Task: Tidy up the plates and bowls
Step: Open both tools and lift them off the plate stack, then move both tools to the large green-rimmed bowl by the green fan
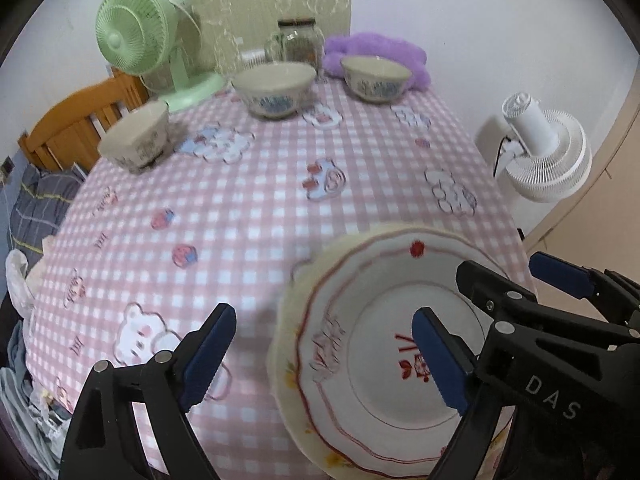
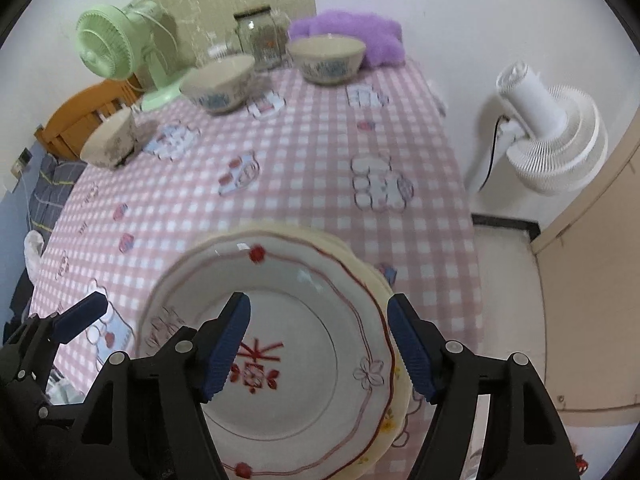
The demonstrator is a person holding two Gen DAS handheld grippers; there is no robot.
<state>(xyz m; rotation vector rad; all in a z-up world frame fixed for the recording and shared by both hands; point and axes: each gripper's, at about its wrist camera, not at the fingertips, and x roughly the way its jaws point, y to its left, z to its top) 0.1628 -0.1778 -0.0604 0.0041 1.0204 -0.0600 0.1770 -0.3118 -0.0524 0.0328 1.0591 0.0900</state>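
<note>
A white plate (image 1: 360, 380) (image 2: 304, 380) with a red scalloped line lies on top of a cream flowered plate (image 1: 288, 380) (image 2: 384, 428) at the near right of the pink checked tablecloth (image 1: 248, 208). My left gripper (image 1: 324, 314) is open above the stack's left rim, one finger over the cloth and one over the plate. My right gripper (image 2: 318, 300) is open above the right rim, touching nothing. Three bowls stand at the far side: two with blue patterns (image 1: 274, 88) (image 1: 376, 78) and a smaller one (image 1: 136, 136) at the left.
A green fan (image 1: 132, 32), a glass jar (image 1: 298, 42) and a purple fluffy thing (image 1: 376, 50) line the back of the table. A white fan (image 1: 548, 152) stands on the floor past the right edge. A wooden headboard (image 1: 80, 116) is at the left.
</note>
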